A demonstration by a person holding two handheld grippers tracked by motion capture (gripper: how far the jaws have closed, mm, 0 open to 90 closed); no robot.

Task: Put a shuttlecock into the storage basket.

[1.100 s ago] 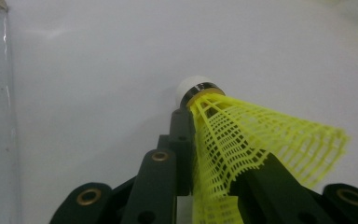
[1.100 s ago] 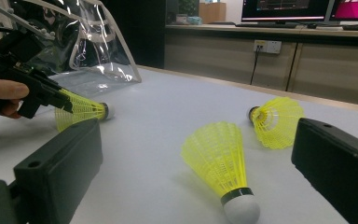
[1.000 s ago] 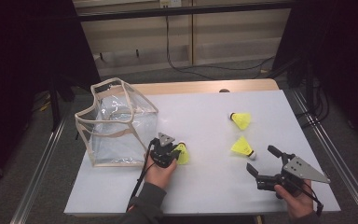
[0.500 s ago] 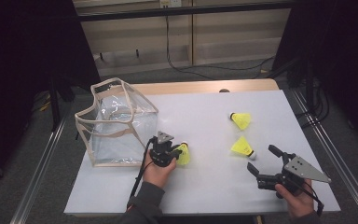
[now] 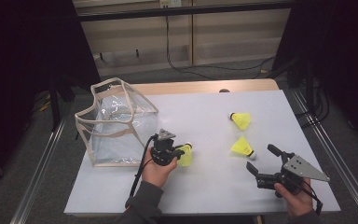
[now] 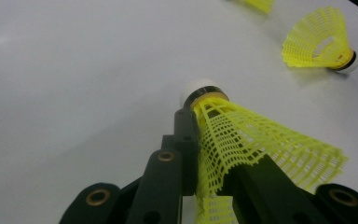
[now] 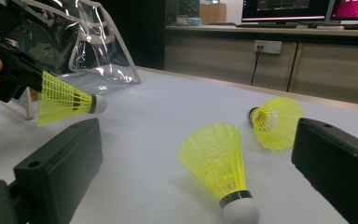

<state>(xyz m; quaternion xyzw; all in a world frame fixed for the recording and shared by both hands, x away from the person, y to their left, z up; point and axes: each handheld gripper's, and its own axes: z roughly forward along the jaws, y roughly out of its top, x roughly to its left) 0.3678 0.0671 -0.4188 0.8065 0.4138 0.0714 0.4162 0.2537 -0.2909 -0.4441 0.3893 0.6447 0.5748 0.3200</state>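
Observation:
My left gripper (image 5: 177, 153) is shut on the skirt of a yellow shuttlecock (image 5: 186, 156) left of the table's middle, its white cork pointing right. In the left gripper view the black jaws pinch the mesh skirt (image 6: 261, 144) just behind the cork. Two more yellow shuttlecocks lie on the white table: one (image 5: 241, 120) farther back, one (image 5: 242, 147) nearer. My right gripper (image 5: 260, 157) stands open at the front right and points at the nearer shuttlecock (image 7: 219, 163), with nothing between its jaws.
A clear plastic bag with beige trim (image 5: 114, 123) stands open at the table's left, just beyond the left hand. The table's wooden back edge (image 5: 200, 87) runs along the far side. Metal rails flank the table on both sides.

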